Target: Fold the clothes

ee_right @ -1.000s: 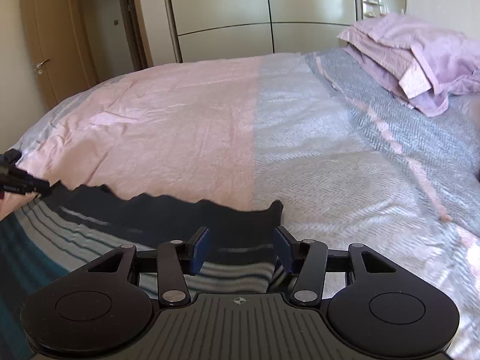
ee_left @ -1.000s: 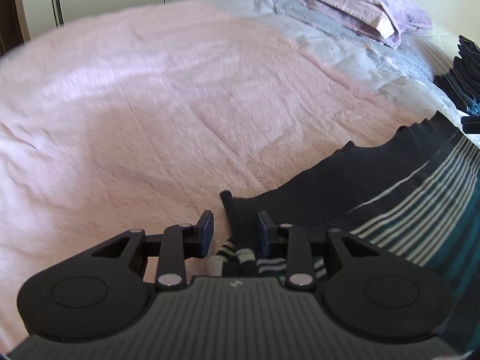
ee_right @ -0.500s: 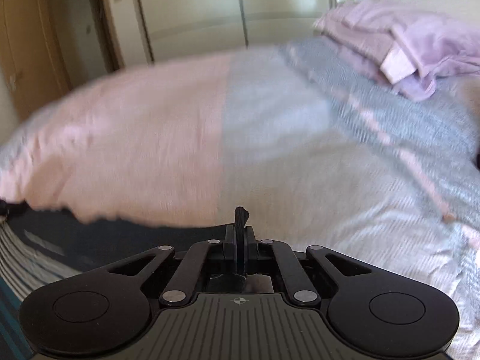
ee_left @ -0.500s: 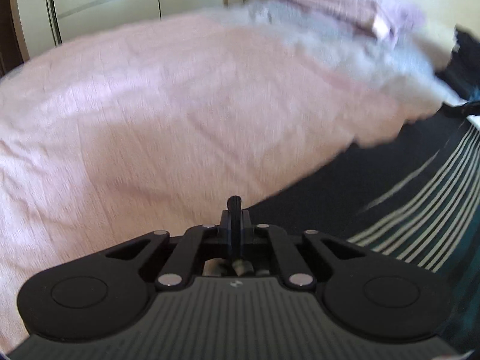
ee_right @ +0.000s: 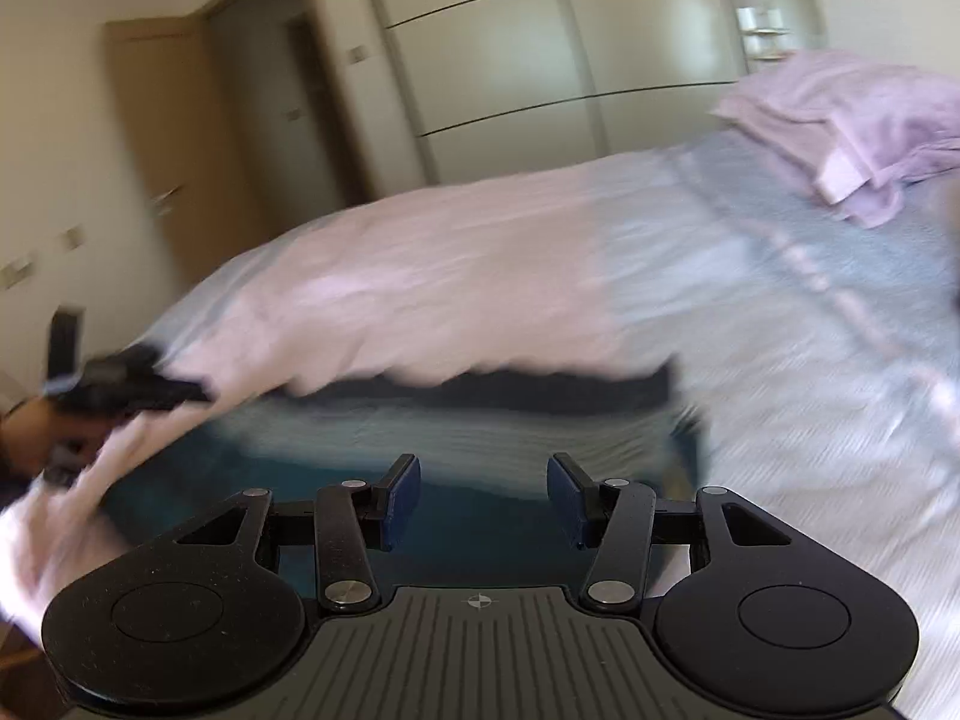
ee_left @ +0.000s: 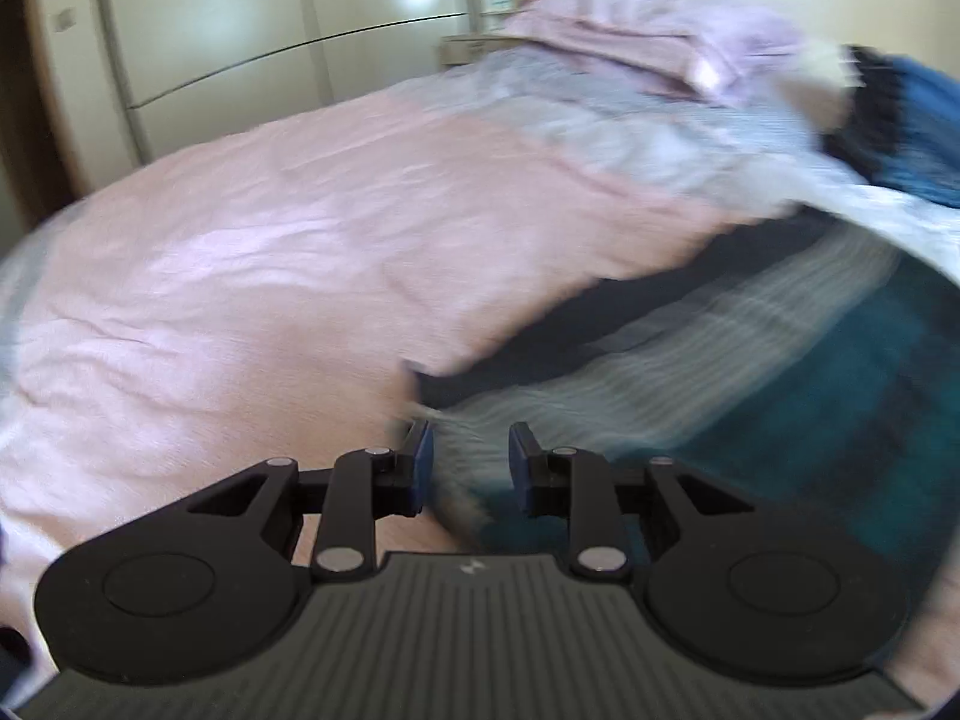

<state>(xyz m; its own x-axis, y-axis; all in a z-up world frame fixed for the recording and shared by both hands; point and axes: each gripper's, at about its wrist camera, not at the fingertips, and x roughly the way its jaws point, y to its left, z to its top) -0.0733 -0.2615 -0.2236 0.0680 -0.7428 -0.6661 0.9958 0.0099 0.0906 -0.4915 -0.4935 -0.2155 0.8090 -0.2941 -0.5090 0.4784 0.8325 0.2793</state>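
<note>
Both sets of fingers are released and grasp nothing. On the left gripper (ee_left: 467, 459) the jaws are opening, with a blurred striped corner of the sweater (ee_left: 750, 360) lying under the gap but no pad pressing on it; on the right gripper (ee_right: 483, 495) the jaws are also opening, over dark teal cloth that sits lower than the pads.

I read the sweater as the landmark. It lies flat on the bed cover (ee_left: 270, 270), its dark hem band toward the far side, pale stripes next, teal body nearest me. I judge it has just been laid out so that a fold can start from a clean rectangle, which would explain why neither gripper keeps hold of a corner.

My left gripper sits at the sweater's left near corner, pointing down and across the cloth. My right gripper sits over the sweater's near right part, tilted less steeply; in its view the left gripper shows as a dark blurred shape at the sweater's far left edge. Pillows (ee_right: 858, 138) lie well beyond the sweater, toward the right, and a wardrobe (ee_right: 570, 60) stands behind the bed. Both views are smeared, so finer creases in the sweater I cannot tell.
</note>
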